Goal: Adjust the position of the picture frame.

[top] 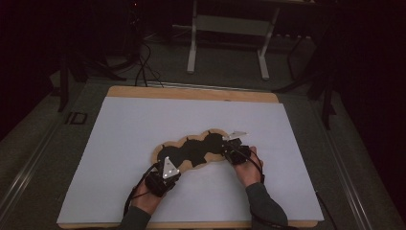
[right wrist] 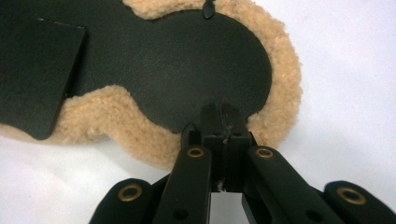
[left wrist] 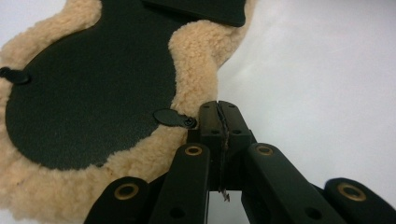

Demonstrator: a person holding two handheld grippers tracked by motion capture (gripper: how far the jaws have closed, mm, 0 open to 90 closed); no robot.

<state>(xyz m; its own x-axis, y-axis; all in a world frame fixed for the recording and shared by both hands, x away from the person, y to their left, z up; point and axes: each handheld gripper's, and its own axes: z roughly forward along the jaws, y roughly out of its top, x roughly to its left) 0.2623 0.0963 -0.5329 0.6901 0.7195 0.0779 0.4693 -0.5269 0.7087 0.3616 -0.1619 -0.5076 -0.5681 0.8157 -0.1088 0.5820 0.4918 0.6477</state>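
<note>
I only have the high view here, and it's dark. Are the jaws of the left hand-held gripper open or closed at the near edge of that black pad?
Observer: Closed. In the left gripper view, the left hand-held gripper has its jaws pressed together at the edge of the fleece-bordered pad.
Operator: Anything beside its tip?
Observer: A small black tab with a stud lies across the fleece and ends right at the jaws.
Operator: And the right one?
Observer: The right hand-held gripper is shut too, at the pad's rounded end. I cannot tell whether it pinches any fleece.
</note>
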